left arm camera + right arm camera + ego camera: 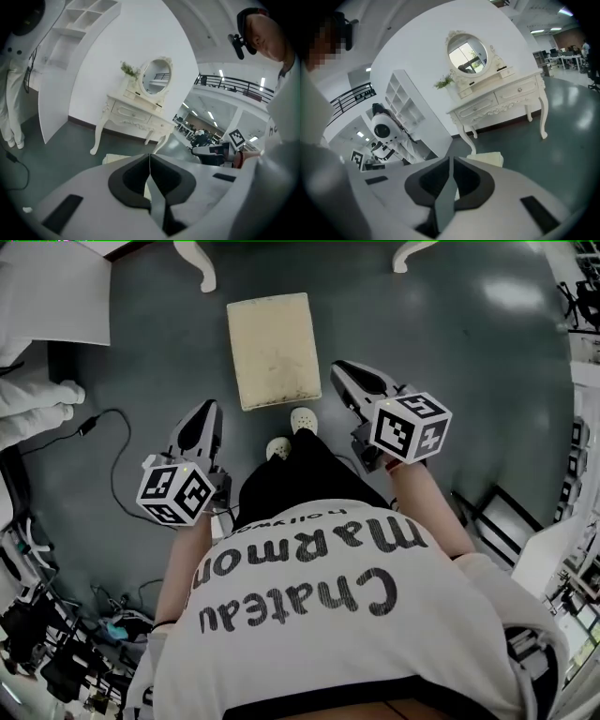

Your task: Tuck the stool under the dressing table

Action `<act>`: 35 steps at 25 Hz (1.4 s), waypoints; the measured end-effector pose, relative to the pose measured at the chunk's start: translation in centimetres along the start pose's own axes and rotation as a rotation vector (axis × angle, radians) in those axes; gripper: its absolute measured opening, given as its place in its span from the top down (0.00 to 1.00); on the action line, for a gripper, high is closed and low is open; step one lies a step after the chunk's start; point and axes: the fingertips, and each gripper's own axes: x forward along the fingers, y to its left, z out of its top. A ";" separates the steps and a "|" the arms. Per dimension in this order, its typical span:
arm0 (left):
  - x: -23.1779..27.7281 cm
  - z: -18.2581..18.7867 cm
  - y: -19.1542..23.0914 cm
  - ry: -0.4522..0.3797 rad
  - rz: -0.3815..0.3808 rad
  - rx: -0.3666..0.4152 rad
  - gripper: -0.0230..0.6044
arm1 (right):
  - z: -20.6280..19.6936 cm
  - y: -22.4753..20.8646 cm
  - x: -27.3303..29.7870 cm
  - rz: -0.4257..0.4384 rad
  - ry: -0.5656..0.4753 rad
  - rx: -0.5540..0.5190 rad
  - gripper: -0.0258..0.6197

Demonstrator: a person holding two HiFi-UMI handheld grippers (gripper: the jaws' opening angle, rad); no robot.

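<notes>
Your left tool (pixel 208 409) and right tool (pixel 339 369) are each pressed together on nothing, poised either side of the stool (pixel 273 350), likely to push rather than pinch; it stands on the floor before the dressing table (pixel 133 115), not yet under it

— What is seen underfoot?
— A dark, glossy floor (pixel 487 371) is seen, with ceiling light reflected in it and a black cable (pixel 89 425) trailed across its left side.
— And around it?
— A white curved wall (pixel 140 42) is shown, with a white shelf unit (pixel 75 28) set against it. Beyond, a railing (pixel 234 83) and strip lights (pixel 221 73) can be made out.
</notes>
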 end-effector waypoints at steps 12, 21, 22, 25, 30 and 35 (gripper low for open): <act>9.0 -13.2 7.8 0.309 0.255 -0.141 0.92 | -14.4 -11.4 8.8 0.058 0.450 0.061 0.89; 11.4 -22.4 10.9 0.522 0.340 -0.181 0.92 | -20.9 -16.9 11.1 0.046 0.547 0.122 0.89; 11.6 -22.8 11.3 0.539 0.337 -0.185 0.92 | -20.9 -17.8 11.5 0.019 0.537 0.141 0.89; 11.4 -24.6 12.9 0.629 0.339 -0.185 0.92 | -21.8 -20.0 12.0 -0.068 0.531 0.226 0.89; 12.7 -27.3 13.9 0.725 0.222 -0.184 0.66 | -25.5 -20.6 13.2 -0.006 0.621 0.190 0.89; 15.6 -29.4 15.6 0.772 0.159 -0.208 0.61 | -29.7 -21.8 14.3 0.063 0.768 0.219 0.89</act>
